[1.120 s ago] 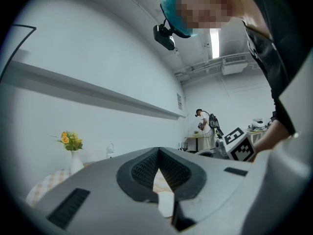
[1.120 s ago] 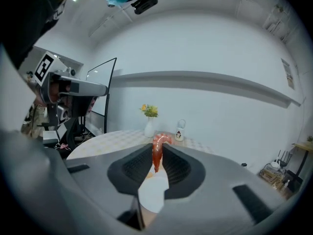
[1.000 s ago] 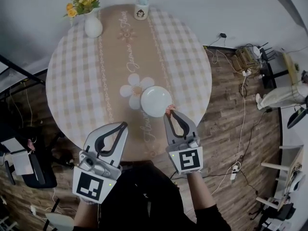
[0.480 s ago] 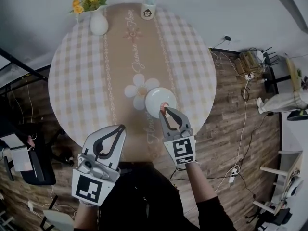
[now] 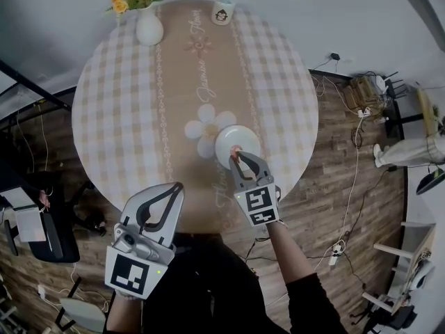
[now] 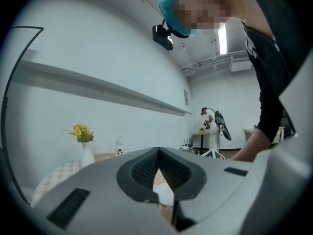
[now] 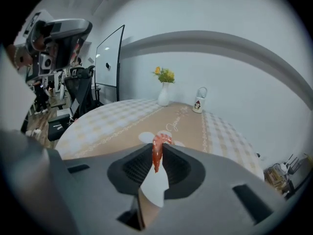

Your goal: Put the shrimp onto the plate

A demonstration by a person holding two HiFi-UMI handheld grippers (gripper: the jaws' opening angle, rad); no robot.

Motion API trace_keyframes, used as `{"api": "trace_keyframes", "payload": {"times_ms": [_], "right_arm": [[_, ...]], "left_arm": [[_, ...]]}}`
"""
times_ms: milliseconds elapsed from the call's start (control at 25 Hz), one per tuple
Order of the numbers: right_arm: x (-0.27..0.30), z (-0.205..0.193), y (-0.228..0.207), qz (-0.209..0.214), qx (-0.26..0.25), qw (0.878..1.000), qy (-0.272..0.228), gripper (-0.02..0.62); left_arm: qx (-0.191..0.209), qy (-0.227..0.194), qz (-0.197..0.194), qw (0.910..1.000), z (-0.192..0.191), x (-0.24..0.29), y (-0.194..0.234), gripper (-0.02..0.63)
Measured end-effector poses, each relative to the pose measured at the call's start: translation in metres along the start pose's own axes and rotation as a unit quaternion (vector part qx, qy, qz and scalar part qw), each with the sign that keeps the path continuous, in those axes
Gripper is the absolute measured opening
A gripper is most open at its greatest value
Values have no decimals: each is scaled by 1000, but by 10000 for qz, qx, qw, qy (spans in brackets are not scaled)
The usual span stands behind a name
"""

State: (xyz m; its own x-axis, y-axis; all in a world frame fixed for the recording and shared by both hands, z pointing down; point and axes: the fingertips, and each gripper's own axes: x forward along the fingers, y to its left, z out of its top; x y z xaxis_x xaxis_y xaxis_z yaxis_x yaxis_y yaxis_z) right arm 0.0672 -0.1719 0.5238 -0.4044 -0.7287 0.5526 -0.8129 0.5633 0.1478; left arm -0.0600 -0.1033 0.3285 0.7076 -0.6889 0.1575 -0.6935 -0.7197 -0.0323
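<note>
An orange-red shrimp (image 7: 157, 150) hangs pinched between the jaws of my right gripper (image 7: 157, 155), which is shut on it. In the head view the shrimp (image 5: 236, 149) sits at that gripper's (image 5: 236, 156) tip, over the near part of the white plate (image 5: 245, 139). The plate (image 7: 155, 187) shows through the gap below the jaws. My left gripper (image 5: 174, 187) is held back at the table's near edge, its jaws shut with nothing between them (image 6: 159, 155).
The round table (image 5: 118, 110) has a checked cloth with a tan runner. A white vase with yellow flowers (image 5: 147, 19) and a small white mug (image 5: 223, 10) stand at its far side. Wooden floor and cables (image 5: 348, 124) lie to the right.
My right gripper has carried the shrimp forward from the plate's near rim to over the plate. The left gripper has stayed put.
</note>
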Motion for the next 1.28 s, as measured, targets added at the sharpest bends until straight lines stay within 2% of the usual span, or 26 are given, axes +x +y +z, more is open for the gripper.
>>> {"api": "trace_keyframes", "payload": {"times_ms": [280, 760, 1040, 1280], "right_arm": [[22, -25, 0, 111, -416, 9972, 605, 49], [50, -62, -3, 373, -871, 9868, 1314, 49], [57, -72, 2, 672, -1065, 9790, 1601, 49], [62, -79, 1, 763, -1231, 9726, 1816, 51]], "left_arm": [[-60, 52, 83, 9999, -4, -5, 4, 0], [-69, 120, 107, 9998, -11, -6, 5, 0], [-73, 137, 161, 9997, -10, -6, 9, 0], [-59, 113, 154, 9998, -9, -3, 8, 0]]}}
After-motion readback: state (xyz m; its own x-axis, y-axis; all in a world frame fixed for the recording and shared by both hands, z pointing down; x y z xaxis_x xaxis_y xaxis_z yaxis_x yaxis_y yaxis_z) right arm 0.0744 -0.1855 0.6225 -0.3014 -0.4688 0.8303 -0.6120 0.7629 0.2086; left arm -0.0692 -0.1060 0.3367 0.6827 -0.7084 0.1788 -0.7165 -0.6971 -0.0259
